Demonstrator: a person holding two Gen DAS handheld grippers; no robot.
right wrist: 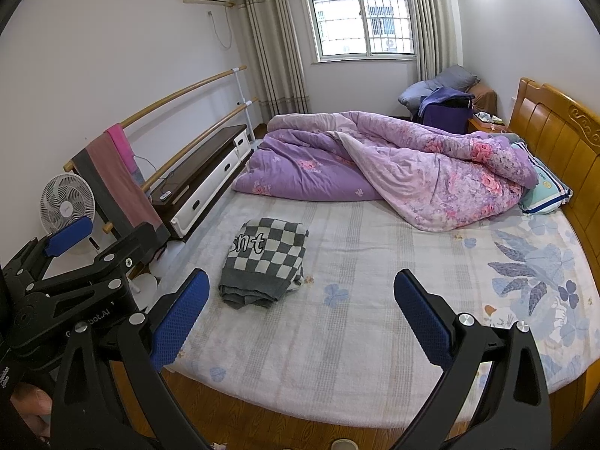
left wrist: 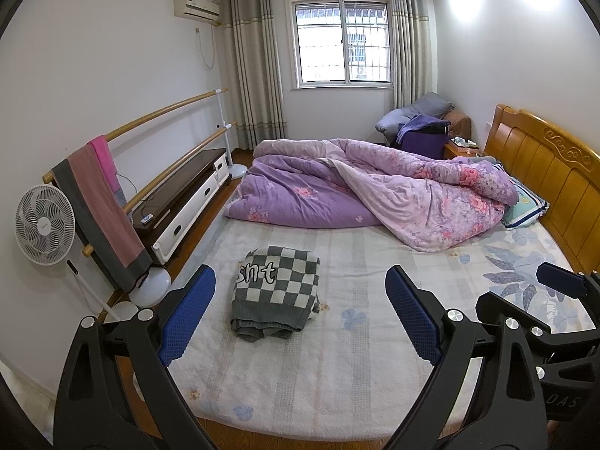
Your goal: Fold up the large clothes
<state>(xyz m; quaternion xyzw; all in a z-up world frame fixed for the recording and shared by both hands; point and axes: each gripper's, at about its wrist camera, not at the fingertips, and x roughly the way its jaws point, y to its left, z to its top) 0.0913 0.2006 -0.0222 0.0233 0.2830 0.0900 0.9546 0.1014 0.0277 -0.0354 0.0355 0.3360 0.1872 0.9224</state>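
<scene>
Checkered sweater (left wrist: 276,291), folded on the bed (left wrist: 337,367), is seen ahead-left of both wide-open, empty grippers, nearer the left gripper (left wrist: 300,315) than the right gripper (right wrist: 302,317).

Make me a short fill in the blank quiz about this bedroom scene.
1. The folded sweater has a ____ pattern.
2. The left gripper and right gripper both have their fingers ____.
3. The quilt on the bed is mainly ____.

Answers: checkered; open; purple
</scene>
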